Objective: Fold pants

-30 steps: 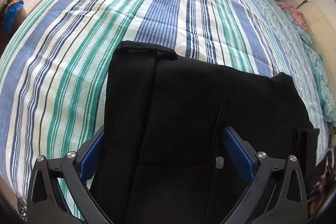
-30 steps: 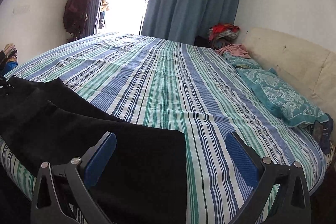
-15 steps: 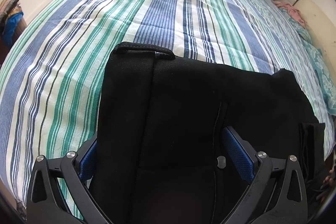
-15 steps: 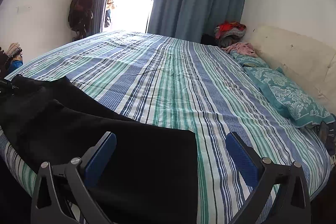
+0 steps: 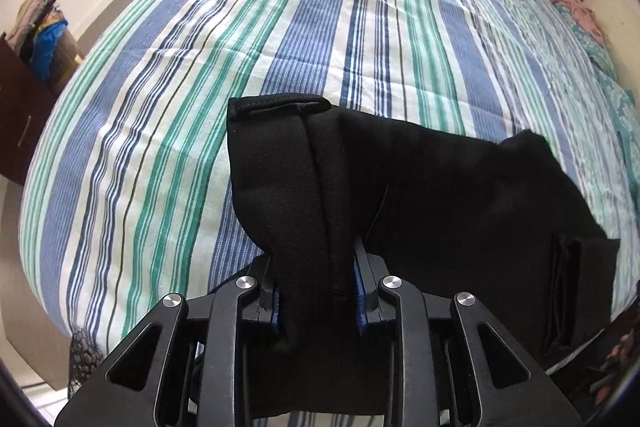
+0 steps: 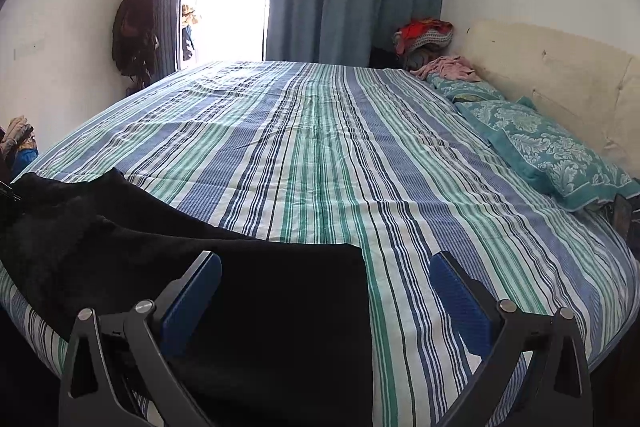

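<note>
- Left gripper [image 5: 316, 291]: jaws pinched together on a bunched fold of the black pants [image 5: 440, 195].
- Right gripper [image 6: 326, 291]: jaws spread wide, nothing clamped.

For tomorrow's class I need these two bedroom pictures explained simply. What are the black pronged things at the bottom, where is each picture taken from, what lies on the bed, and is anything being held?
The black prongs are hand-held grippers, one in each of a person's hands; no robot arm is involved. Each picture comes from a wide-angle camera on one gripper, looking along its two fingers. Black pants lie on a striped bedsheet, with teal pillows by the headboard. In the left view, the left gripper is closed, pinching a bunched part of the pants. In the right view, the right gripper is open, holding nothing, above the pants' other end.
</note>
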Available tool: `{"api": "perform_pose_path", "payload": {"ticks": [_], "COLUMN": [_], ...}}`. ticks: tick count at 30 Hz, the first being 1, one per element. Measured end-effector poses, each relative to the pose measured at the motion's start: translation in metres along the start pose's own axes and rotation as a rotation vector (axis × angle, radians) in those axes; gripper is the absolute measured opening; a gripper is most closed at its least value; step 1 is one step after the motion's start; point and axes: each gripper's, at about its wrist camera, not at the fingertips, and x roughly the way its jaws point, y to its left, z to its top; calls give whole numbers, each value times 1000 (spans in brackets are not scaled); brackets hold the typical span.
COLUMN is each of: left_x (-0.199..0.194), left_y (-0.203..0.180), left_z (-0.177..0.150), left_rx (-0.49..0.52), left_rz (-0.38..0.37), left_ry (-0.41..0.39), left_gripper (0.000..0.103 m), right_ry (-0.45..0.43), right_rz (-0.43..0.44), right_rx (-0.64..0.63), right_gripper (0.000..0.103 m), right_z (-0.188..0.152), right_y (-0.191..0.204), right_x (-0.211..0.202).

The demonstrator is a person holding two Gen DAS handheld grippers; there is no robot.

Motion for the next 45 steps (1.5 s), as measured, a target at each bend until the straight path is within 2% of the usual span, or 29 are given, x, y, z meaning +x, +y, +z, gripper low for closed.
{"api": "perform_pose_path", "payload": {"ticks": [2,6,8,13,16,19,21,23,25,27,28,30,32,34,36,37,38,40,41,44,45], "left_x": [-24,-68,-84,-92,-75,-42,-13,10,3,-20,-33,-57,-71,-74,-67,-62,-55,-42,-36,-16,-11], "left_y": [-1,-24,-51,-152,-217,-275,-306,-332,-344,-340,-332,-306,-269,-232,-192,-174,-157,-127,-115,-87,-80], "left_z": [2,4,0,-8,-23,-41,-57,-73,-86,-86,-82,-69,-55,-44,-41,-42,-45,-55,-62,-78,-83], "left_rx": [-53,-128,-125,-35,40,102,151,176,221,272,286,281,248,194,138,106,79,23,-4,-82,-104], "left_rz": [-97,-340,-439,-580,-591,-528,-530,-554,-549,-562,-553,-510,-462,-401,-322,-285,-259,-221,-209,-181,-174], "left_ry": [-23,-39,-39,-24,3,41,109,223,228,160,113,8,-73,-132,-153,-153,-151,-143,-139,-122,-117], "left_gripper": [23,22,22,22,22,25,34,34,36,54,59,68,74,78,78,78,78,78,78,78,78], "right_ry": [-11,-36,-43,-26,-17,-10,-12,-18,-26,-35,-40,-44,-15,50,168,224,282,395,451,576,608], "right_rz": [7,14,15,-25,-36,-40,-35,-25,-6,42,80,206,411,661,822,880,929,991,1013,1019,994], "right_rx": [13,61,107,210,285,376,451,526,588,633,645,654,650,659,661,658,648,594,559,484,448], "right_gripper": [103,103,103,103,103,103,103,103,103,103,103,103,103,103,95,86,81,76,69,63,62], "right_z": [2,5,5,0,-7,-15,-22,-28,-33,-36,-36,-33,-27,-22,-18,-17,-16,-10,-7,-1,1], "right_y": [-3,-15,-24,-53,-74,-97,-112,-126,-137,-143,-144,-139,-125,-102,-74,-61,-50,-28,-18,1,6], "right_x": [-3,-9,-11,-12,-17,-22,-26,-28,-30,-32,-33,-31,-20,-2,24,37,50,72,83,104,110]}}
